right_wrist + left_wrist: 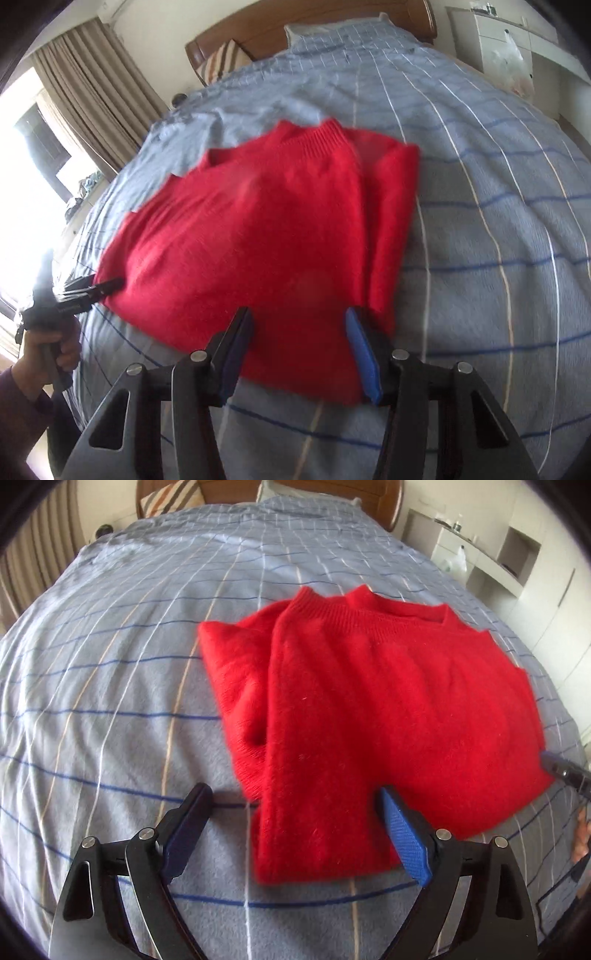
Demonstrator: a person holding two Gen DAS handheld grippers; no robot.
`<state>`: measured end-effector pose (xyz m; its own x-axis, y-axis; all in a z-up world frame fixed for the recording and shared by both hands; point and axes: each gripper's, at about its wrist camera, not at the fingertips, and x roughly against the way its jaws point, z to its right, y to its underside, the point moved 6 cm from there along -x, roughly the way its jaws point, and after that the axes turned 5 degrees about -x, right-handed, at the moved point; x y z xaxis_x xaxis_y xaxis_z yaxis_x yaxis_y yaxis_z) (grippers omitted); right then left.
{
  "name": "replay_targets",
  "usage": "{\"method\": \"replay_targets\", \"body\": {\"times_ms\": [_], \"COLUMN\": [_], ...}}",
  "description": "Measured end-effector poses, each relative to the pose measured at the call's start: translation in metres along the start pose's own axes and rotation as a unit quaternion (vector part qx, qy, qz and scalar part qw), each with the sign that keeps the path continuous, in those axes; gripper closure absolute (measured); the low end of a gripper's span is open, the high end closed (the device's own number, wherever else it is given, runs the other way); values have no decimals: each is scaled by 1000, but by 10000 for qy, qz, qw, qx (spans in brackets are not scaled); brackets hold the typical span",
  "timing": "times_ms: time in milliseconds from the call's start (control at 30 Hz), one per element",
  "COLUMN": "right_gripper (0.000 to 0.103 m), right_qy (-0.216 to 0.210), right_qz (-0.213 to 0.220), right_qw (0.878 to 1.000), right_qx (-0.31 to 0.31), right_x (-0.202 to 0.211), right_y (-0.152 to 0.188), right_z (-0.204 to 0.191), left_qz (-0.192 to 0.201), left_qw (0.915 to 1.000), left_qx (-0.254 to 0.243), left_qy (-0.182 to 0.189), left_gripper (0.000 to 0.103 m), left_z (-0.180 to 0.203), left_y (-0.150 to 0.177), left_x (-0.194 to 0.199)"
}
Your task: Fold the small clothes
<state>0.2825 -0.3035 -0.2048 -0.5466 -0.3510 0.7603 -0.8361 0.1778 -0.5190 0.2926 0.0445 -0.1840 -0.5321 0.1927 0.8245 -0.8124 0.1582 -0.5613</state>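
A fuzzy red sweater (369, 709) lies folded on the bed, its ribbed collar at the far end and one side flap folded over the body. My left gripper (293, 799) hovers wide open over the sweater's near hem, one finger (195, 812) over the bedcover and the blue pad (402, 834) over the cloth. My right gripper (297, 319) is open at the near hem of the sweater (266, 229), and the cloth lies flat between its fingers. Each gripper shows in the other's view: the right one (554, 766) at the sweater's right corner, the left one (109, 286) at its left corner.
The bed carries a blue-grey checked cover (110, 701). A wooden headboard (332, 33) and a striped pillow (221, 62) stand at the far end. White shelves (517, 557) are to the right, curtains (96, 92) and a bright window to the left. A person's hand (51, 350) holds the left gripper.
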Motion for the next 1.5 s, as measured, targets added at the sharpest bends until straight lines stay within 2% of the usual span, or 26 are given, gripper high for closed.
{"method": "replay_targets", "body": {"times_ms": [33,100,200,300,433,567,667,933,1167,1500], "right_gripper": [60,49,47,43,43,36,36,35,27,23], "right_qy": [51,459,259,280,402,620,760,916,937,1083], "right_qz": [122,244,454,625,832,1121,1097,975,1062,1217], "right_qw": [9999,9986,9984,9976,9955,9898,9884,9895,9887,9851], "right_qx": [-5,-64,-214,-43,215,629,730,542,488,559], "right_x": [7,24,48,63,78,90,83,63,55,48], "right_y": [5,10,19,35,63,86,96,121,127,131], "right_z": [4,9,5,-8,-30,-46,-46,-35,-33,-35], "left_qz": [6,71,263,428,454,401,388,473,409,436], "left_qw": [9999,9997,9995,9987,9981,9980,9980,9966,9964,9960], "left_qx": [99,193,85,-86,-170,-152,-64,-92,-169,-202], "left_qy": [-92,-107,-137,-256,-383,-472,-489,-663,-730,-752], "left_gripper": [12,12,12,11,10,10,9,6,1,1], "left_z": [-5,-8,-1,13,29,36,39,44,46,48], "left_y": [3,9,24,43,74,93,100,107,110,113], "left_x": [7,23,47,64,72,68,61,56,45,43]}}
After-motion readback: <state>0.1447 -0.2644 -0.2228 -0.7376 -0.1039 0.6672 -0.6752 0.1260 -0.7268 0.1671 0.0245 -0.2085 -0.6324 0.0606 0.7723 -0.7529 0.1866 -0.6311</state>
